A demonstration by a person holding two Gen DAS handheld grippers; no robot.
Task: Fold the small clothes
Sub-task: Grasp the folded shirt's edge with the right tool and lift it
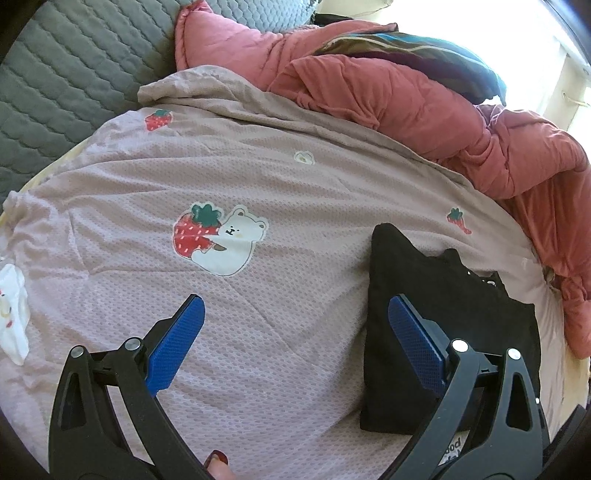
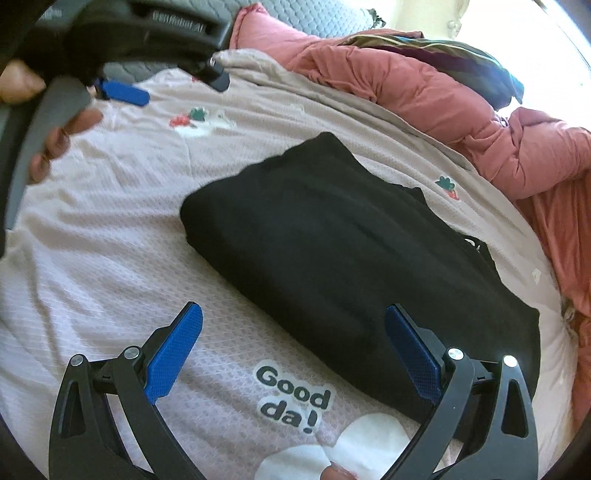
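On the pink bedsheet (image 2: 110, 236) in your right wrist view, you can read "Good da!" (image 2: 293, 400) in dark rounded letters on a pale patch, just in front of the folded black garment (image 2: 332, 251). On the body of your left gripper (image 2: 125, 92), up at the far left of that garment, there is embossed lettering (image 2: 177, 20), too blurred to read. In your left wrist view, "ood" (image 1: 453, 445) shows on the sheet at the garment's near edge.
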